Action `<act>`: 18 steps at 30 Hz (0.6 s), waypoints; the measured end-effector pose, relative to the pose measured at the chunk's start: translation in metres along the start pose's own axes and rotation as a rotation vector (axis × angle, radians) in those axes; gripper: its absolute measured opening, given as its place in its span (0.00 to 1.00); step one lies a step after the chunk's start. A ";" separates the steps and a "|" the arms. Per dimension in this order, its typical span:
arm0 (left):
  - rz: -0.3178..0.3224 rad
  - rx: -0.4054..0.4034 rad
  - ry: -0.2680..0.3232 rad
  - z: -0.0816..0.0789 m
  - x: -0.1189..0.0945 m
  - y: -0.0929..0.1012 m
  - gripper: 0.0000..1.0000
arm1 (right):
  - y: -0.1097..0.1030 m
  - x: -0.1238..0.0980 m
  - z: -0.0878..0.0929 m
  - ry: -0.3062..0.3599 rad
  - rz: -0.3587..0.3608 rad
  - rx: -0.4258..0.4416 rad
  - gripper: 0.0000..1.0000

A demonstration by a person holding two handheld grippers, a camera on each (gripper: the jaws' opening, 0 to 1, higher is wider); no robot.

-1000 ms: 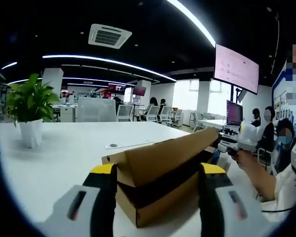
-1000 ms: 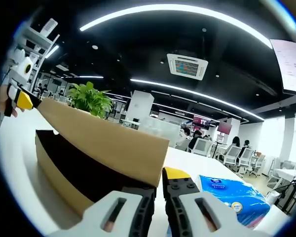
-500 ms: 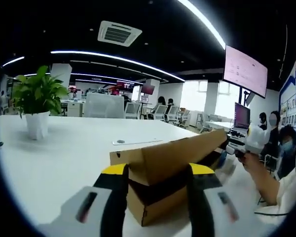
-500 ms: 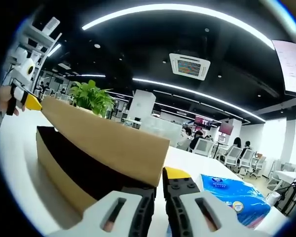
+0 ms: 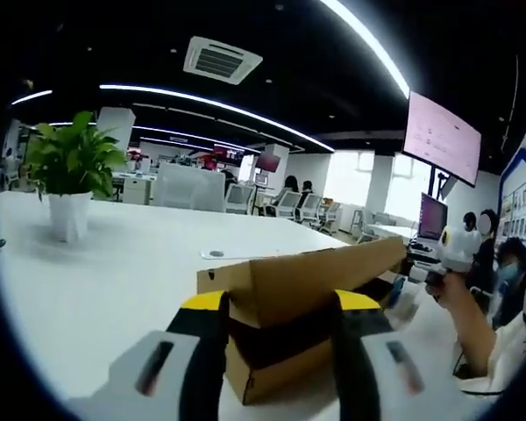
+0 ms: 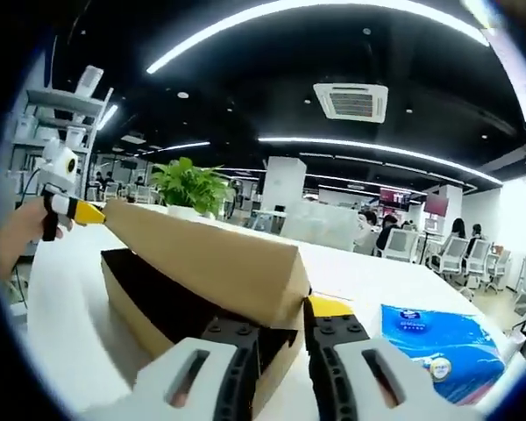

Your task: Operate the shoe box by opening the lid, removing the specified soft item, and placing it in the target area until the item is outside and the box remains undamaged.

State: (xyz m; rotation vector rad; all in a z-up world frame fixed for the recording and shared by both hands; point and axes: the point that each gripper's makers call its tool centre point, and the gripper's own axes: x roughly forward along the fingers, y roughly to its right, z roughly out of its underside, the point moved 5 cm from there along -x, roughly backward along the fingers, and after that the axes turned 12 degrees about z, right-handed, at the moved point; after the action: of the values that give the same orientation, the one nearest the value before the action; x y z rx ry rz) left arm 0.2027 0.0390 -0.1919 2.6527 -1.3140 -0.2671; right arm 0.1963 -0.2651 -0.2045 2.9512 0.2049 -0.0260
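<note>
Left gripper view: the left gripper (image 5: pixel 276 303), with yellow-tipped black jaws, closes on the near corner of the lid (image 5: pixel 320 276) of the cardboard shoe box (image 5: pixel 276 377). The lid is raised at a slant, leaving a dark gap between it and the box body. The box stands on a white table (image 5: pixel 114 281), its front lower corner close to the table's near edge. To the left the tabletop is open as far as a potted plant (image 5: pixel 70 184), which stands well apart from the box. A thin flat white object (image 5: pixel 228 253) lies just behind the lid. At the lid's far end the right gripper (image 5: pixel 401 294) appears, held in a person's hand (image 5: pixel 445 285).

Right gripper view: the right gripper (image 6: pixel 300 311) has its jaws nearly together, pinching the lid's near corner (image 6: pixel 285 303); the lid's long edge runs up and left to the left gripper's yellow tip (image 6: pixel 89 212). Beneath the lid the box interior (image 6: pixel 171 303) is dark, and whether a soft item lies inside cannot be told. To the right, a blue soft pack (image 6: pixel 434 338) lies on the table, apart from the box, with bare tabletop between. Office chairs (image 6: pixel 403 246) stand beyond the table's far edge.
</note>
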 end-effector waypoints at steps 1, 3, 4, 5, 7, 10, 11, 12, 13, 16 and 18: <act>-0.001 0.005 -0.010 0.001 0.001 0.000 0.47 | -0.002 0.001 0.001 -0.005 -0.012 -0.005 0.27; -0.009 0.016 -0.020 0.004 0.001 -0.001 0.47 | -0.009 0.001 0.003 -0.019 -0.049 -0.029 0.36; -0.010 0.017 -0.024 0.004 0.001 -0.001 0.47 | -0.009 0.001 0.002 -0.018 -0.047 -0.031 0.37; -0.011 0.015 -0.023 0.005 0.000 -0.001 0.47 | -0.009 0.001 0.002 -0.019 -0.048 -0.034 0.37; -0.015 -0.009 0.020 0.001 -0.003 -0.003 0.48 | -0.011 -0.001 0.000 -0.006 -0.077 -0.018 0.39; -0.015 -0.004 0.011 0.001 -0.004 -0.005 0.48 | -0.013 -0.003 -0.001 -0.014 -0.124 0.011 0.43; -0.018 0.001 0.024 -0.001 -0.005 -0.004 0.48 | -0.014 -0.004 -0.002 -0.009 -0.138 0.012 0.45; -0.020 0.003 0.026 -0.001 -0.005 -0.003 0.48 | -0.016 -0.004 -0.002 -0.011 -0.146 0.018 0.46; -0.021 0.003 0.023 0.000 -0.005 -0.003 0.48 | -0.017 -0.005 -0.002 -0.009 -0.160 0.028 0.50; -0.021 0.001 0.020 0.002 -0.005 -0.006 0.48 | -0.022 -0.007 -0.002 -0.012 -0.204 0.056 0.57; -0.020 0.002 0.023 0.003 -0.006 -0.007 0.48 | -0.024 -0.008 -0.002 -0.009 -0.222 0.080 0.62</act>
State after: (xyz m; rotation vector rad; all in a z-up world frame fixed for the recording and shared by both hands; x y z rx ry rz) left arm 0.2037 0.0472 -0.1958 2.6637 -1.2827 -0.2377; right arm 0.1848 -0.2422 -0.2067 2.9907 0.5411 -0.0791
